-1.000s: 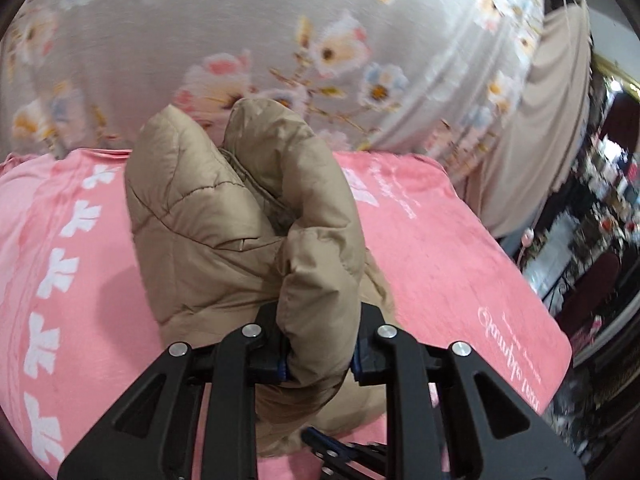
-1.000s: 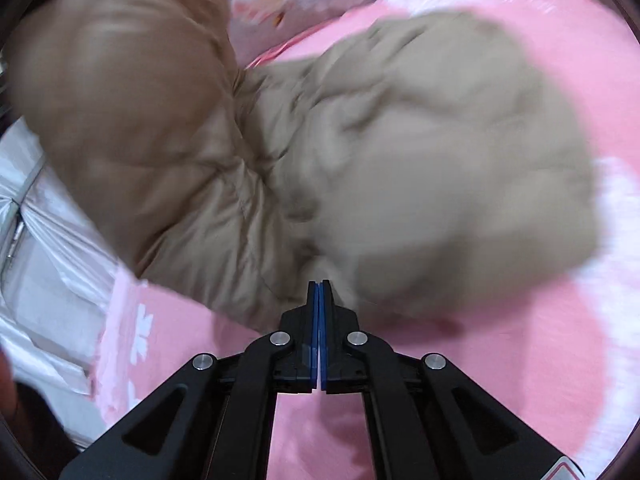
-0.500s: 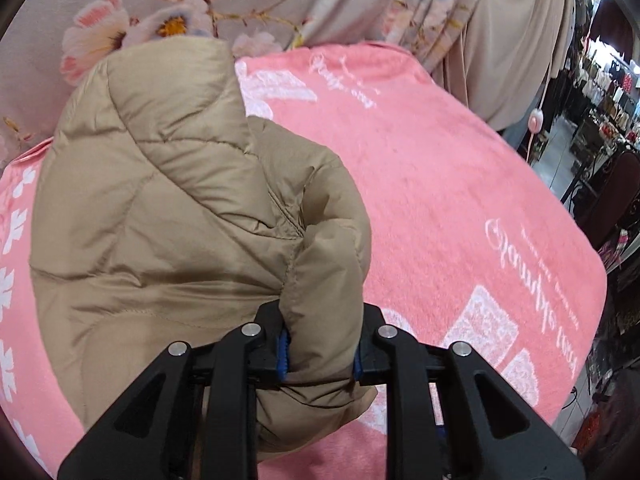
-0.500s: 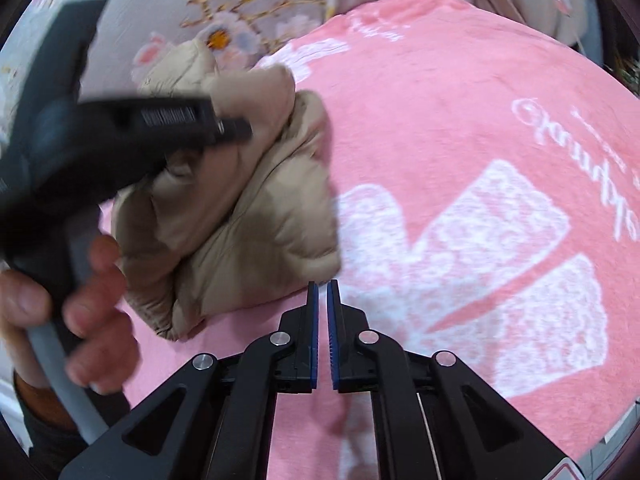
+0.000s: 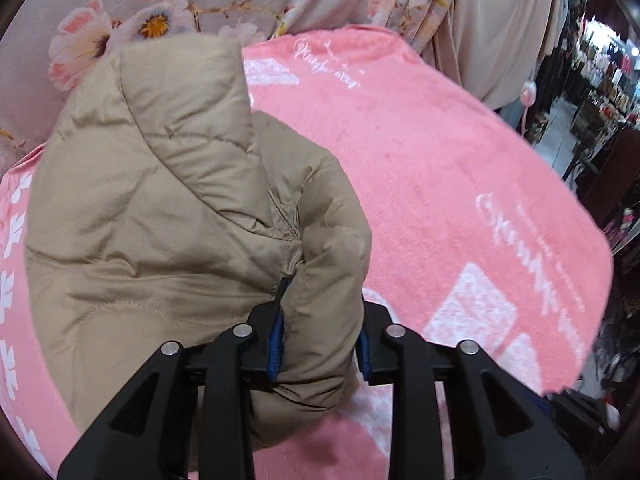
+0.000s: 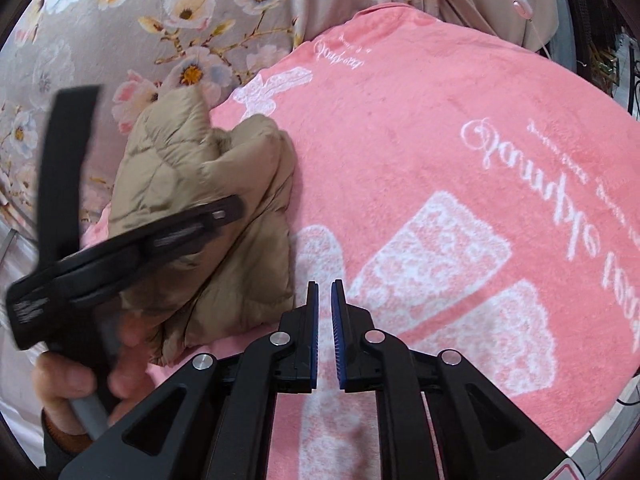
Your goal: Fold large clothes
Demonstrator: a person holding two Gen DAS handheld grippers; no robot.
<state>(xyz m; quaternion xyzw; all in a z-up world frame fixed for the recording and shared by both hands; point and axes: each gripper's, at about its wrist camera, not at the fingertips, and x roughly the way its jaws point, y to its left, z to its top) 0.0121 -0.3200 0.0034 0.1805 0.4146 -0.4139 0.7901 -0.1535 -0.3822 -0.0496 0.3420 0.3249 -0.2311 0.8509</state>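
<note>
The left gripper [image 5: 320, 336], a black two-finger tool with blue pads, points steeply down at the bed. A thick fold of the tan quilted puffer jacket [image 5: 160, 216] fills the gap between its fingers. The jaws have just been opening; the left blue pad still lies against the fabric, while at the right pad I cannot tell whether there is contact or a thin gap, so the hold looks loosening rather than clamped. The jacket lies bunched in a folded heap on the pink fleece blanket with white lettering and bow prints [image 5: 460, 168], at its left side, close to the grey flower-printed cloth [image 5: 120, 12] that hangs behind.

The right gripper [image 6: 325, 336] also tilts down, over bare pink blanket to the right of the jacket. Its jaws have just been opening and stand slightly apart with nothing between them.

Only the right wrist view shows the person's left hand [image 6: 80, 380], fingers curled round the grey handle of the left tool, whose black body crosses in front of the jacket. Only the left wrist view shows beige curtains [image 5: 500, 32] and a dim shop aisle [image 5: 592, 80] beyond the bed's far corner
</note>
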